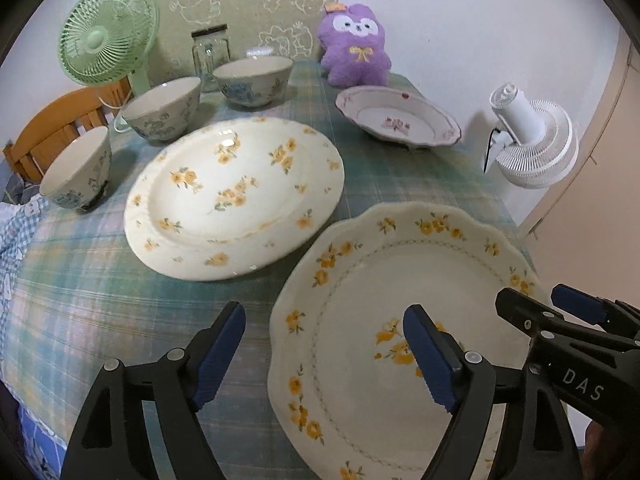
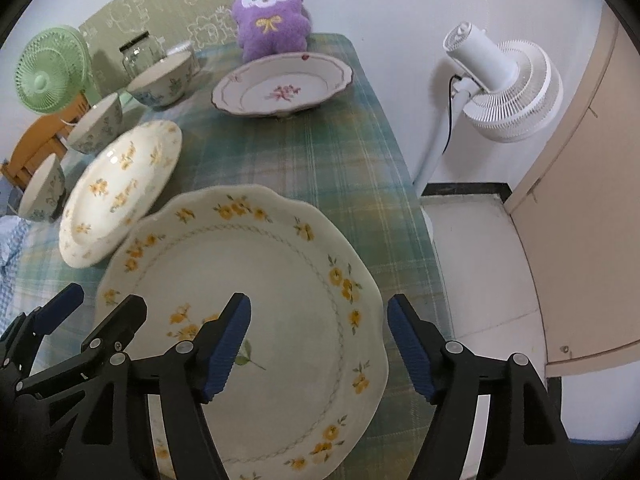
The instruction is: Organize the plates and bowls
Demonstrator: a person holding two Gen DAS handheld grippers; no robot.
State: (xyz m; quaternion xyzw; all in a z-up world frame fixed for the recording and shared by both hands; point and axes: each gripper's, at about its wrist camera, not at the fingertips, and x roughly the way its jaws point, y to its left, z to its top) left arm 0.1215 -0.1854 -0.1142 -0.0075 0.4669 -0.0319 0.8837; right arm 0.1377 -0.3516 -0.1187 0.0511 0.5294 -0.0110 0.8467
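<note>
**Scalloped plate lying between two open grippers on plaid tablecloth**

A scalloped plate [image 1: 400,300] with yellow flowers round its rim is lying flat at the near right corner of the plaid tablecloth [image 1: 120,300], with both handheld grippers hovering over it. The left gripper [image 1: 324,356] is standing with its jaws wide, one blue pad over the plate's centre and the other over bare cloth beyond the plate's left rim; neither pad is pressing on anything. The right gripper [image 2: 318,350] is likewise gaping, its jaws straddling the plate's right rim without gripping it.

Just beyond, a round plate [image 1: 236,196] scattered with yellow blossoms is sitting to the left, close beside the scalloped one; whether the rims are touching cannot be told. Three blue-flowered bowls are lining up along the table's left side: the nearest bowl [image 1: 78,168], the middle bowl [image 1: 164,108] and the far bowl [image 1: 254,80]. Across the cloth, a pink-flowered dish [image 1: 400,116] is resting near the far right edge.

At the back, a glass jar [image 1: 210,56] is standing behind the bowls, a purple plush toy [image 1: 354,44] is leaning against the wall, a green fan [image 1: 108,34] is facing in from the left, and a white fan [image 1: 528,136] is standing off the table's right side.
</note>
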